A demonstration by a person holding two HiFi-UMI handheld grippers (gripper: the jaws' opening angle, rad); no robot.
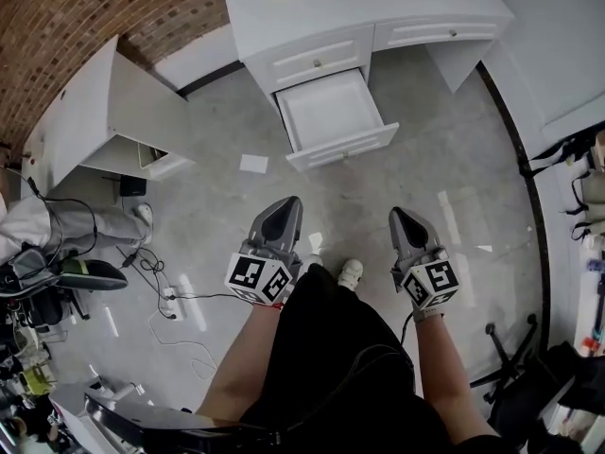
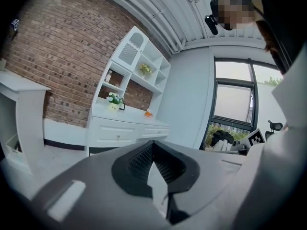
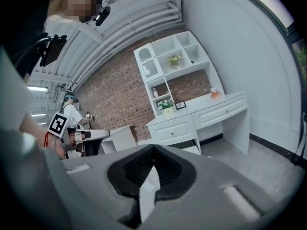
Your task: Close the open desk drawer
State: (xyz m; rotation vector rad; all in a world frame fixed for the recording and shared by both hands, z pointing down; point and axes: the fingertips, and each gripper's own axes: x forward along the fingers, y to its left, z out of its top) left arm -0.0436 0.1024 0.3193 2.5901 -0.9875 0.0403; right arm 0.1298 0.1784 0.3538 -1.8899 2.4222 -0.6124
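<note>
Grey floor (image 1: 425,159), white desk (image 1: 378,6), perhaps a paper sheet (image 1: 253,164), cables (image 1: 149,270)

Bare floor (image 1: 378,187) lies open from the left gripper (image 1: 290,205) and right gripper (image 1: 398,215) to the pulled-out drawer (image 1: 333,113), only a flat white scrap (image 1: 253,164), perhaps paper, lying left of that path, cables (image 1: 151,277) farther left.

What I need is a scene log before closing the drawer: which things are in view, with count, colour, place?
desk: 1, white, top of head view
drawer: 1, white, pulled out under desk's left side
side table: 1, white, left of desk
paper scrap: 1, white, floor beside drawer
cables: several, black and white, floor left
shelf unit: 1, white, atop desk
flower pot: 1, pale, on desk
left gripper: 1, grey, jaws together, empty, short of drawer
right gripper: 1, grey, jaws together, empty, short of drawer
</note>
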